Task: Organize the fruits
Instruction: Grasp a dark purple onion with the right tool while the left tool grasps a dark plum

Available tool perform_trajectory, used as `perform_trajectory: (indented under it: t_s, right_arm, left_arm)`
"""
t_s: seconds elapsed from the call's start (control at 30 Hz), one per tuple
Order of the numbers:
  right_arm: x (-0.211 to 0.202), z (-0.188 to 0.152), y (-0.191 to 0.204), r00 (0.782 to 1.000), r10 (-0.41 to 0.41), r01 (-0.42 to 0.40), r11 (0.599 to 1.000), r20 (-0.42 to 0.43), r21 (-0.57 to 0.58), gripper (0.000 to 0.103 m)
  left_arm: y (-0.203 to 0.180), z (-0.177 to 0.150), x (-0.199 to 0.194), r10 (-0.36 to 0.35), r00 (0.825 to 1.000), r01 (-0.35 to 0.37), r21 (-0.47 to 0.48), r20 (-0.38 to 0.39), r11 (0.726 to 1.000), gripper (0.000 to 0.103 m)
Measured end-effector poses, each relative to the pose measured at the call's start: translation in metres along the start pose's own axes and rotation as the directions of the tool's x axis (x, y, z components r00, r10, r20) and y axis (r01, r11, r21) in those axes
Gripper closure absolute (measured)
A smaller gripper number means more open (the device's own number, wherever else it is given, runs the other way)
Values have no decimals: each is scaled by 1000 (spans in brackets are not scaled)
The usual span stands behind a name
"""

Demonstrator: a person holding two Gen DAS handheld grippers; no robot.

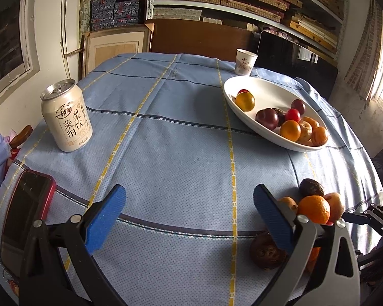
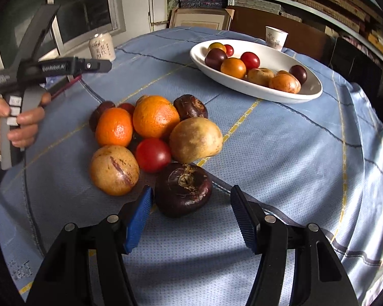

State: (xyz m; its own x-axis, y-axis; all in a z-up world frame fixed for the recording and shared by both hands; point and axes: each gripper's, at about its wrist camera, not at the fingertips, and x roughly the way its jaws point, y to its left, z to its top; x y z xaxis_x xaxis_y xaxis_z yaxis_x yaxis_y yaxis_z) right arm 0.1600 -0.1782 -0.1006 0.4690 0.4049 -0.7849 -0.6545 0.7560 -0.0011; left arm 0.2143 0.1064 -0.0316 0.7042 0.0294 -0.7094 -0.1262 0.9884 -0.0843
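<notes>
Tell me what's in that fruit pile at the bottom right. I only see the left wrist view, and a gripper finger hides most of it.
Observer: A round red fruit sits in the middle of the pile.
Operator: Is the other gripper doing anything there?
Observer: The right gripper is open, with a dark purple fruit just ahead of its fingertips, not gripped.
Operator: Who holds mine?
Observer: A hand grips the handle of the left gripper.
</notes>
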Motion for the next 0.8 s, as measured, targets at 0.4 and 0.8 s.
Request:
perform_trajectory:
  t_s: [0.4,0.8]
  right_arm:
    - [-4,1,-16,999,-10,5,990,35,144,58]
    - [-9,-7,-40,998,13,-33,952,66,305,58]
  left_arm:
    - [-10,-4,-10,-91,996,91,101,-9,991,5]
    - [-37,-36,-15,-231,969,248,321,-92,914,50]
